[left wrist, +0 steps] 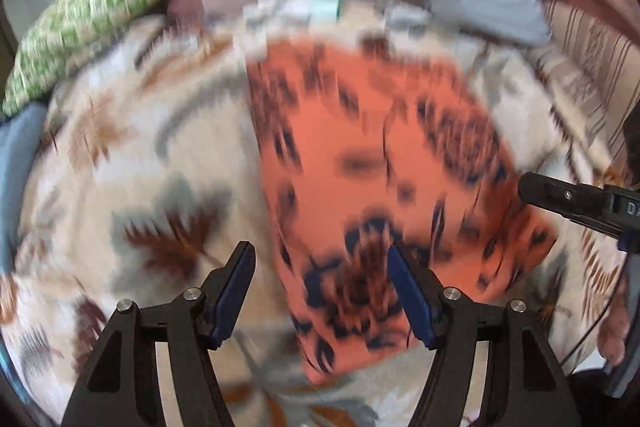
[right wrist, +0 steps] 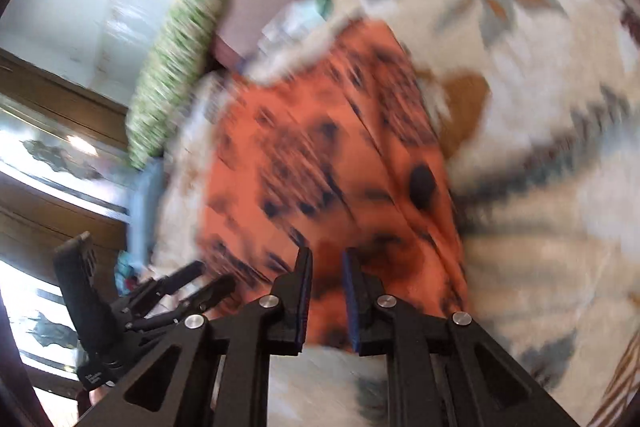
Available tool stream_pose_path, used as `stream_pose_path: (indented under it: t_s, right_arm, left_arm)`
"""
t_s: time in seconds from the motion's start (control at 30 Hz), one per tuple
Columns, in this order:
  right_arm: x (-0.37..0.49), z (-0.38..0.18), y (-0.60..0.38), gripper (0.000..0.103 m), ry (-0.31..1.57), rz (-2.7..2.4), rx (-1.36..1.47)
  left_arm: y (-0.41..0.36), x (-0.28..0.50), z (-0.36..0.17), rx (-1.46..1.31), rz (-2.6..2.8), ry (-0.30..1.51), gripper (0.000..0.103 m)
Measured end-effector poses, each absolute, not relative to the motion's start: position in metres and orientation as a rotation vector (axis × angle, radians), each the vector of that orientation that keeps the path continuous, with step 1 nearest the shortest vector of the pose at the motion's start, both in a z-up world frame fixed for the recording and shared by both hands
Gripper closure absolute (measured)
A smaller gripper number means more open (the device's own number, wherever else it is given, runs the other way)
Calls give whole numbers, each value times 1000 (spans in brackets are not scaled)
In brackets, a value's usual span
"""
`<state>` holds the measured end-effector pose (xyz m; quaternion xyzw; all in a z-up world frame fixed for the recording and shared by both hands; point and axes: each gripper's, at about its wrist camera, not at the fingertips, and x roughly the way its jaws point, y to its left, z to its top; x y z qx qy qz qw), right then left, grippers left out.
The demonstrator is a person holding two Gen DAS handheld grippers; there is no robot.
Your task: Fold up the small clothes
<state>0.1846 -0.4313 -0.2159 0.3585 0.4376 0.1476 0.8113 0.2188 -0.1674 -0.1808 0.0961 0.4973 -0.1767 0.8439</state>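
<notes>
Orange dark-patterned garment (left wrist: 384,163), blurred, lying flat on a leaf-print blanket (left wrist: 132,163), its near hem partly hiding behind both tongs: left tongs (left wrist: 320,291) standing open and empty over that hem, right tongs (right wrist: 327,301) hovering narrowly parted, whether pinching fabric being impossible to tell.

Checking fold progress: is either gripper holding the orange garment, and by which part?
Apparently nothing. The left gripper stands wide open above the orange garment; the right gripper shows a narrow empty gap. The garment lies flat on the blanket.
</notes>
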Motion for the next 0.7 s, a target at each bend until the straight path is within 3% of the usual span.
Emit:
stream_pose_path:
  t_s: [0.23,0.43,0.53,0.57,0.7]
  right_arm:
    - [255,-198,-435,85,786,295,766]
    - [325,-247,-427,83,959,258,761]
    - [334,-278,-427,84,984,255,800]
    - [334,-277,-429,84,986,259,817]
    - [316,-253,-433,84,979,243,800]
  left_arm:
    - [-189,293,-167,231,-280,973,33]
    - [-217,348,-213,307,-222,1016,33]
    - [-219,362,-246,330,-200,1070,25]
    - [-215,362,-244,306,-186,1061,20]
    - [-197,349,-225,240,-196,1055,20]
